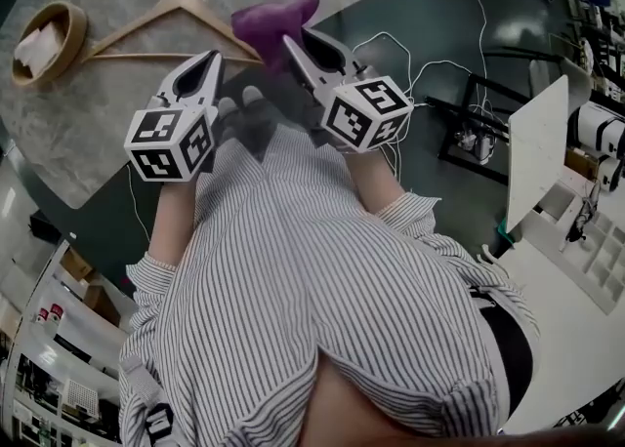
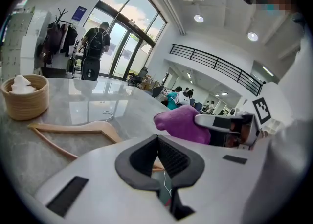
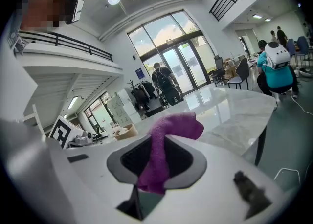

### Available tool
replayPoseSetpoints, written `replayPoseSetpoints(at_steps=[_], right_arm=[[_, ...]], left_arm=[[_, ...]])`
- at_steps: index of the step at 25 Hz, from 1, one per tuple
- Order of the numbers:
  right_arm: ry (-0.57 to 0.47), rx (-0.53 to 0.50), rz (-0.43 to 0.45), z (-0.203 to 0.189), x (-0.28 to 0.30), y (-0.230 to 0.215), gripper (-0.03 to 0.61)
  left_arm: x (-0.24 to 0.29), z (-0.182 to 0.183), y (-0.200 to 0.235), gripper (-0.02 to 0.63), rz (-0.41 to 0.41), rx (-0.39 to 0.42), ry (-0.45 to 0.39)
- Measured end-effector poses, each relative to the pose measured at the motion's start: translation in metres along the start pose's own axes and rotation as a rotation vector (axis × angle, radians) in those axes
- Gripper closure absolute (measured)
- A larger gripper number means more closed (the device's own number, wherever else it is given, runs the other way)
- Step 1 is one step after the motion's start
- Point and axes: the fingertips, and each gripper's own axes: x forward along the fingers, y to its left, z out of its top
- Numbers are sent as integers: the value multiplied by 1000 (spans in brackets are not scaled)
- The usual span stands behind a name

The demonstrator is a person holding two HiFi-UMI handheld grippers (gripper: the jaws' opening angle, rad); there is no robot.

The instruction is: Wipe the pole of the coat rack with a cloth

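The person in the striped shirt [image 1: 312,289] holds both tools out over a grey marbled surface [image 1: 117,133], above the wooden hanger [image 1: 142,21] that lies flat on it. The right gripper [image 1: 293,45] has its jaws closed on a purple cloth [image 1: 273,20]. A strip of the cloth is pinched between the pads, and the loose end bunches out past the tips, up over the hanger's right arm. I can't tell whether the cloth touches the wood. The left gripper [image 1: 210,60] is just beside the right one, nearer the middle of the hanger. Its jaws are pressed together with nothing between them, and the tips point at the hanger's lower bar. To the left of the hanger's left end, just beside it, sits a round wooden bowl [image 2: 27,105] with crumpled white tissue [image 2: 19,84] inside. Far beyond the hanger, off the surface and near the glass doors, stands a coat rack [image 2: 59,27] hung with dark coats. It is well apart from both grippers.
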Motion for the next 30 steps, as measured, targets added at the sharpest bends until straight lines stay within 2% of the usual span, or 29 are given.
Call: replayPoseSetpoints(at_steps=[14,30], right_arm=[[91,57,-7,-36,10,-18,492],[163,107,-41,-73,14,-43,492]], left_arm=[[28,-36,25,603,40,-29,112],[62,-73,45,603,83,-18,222]])
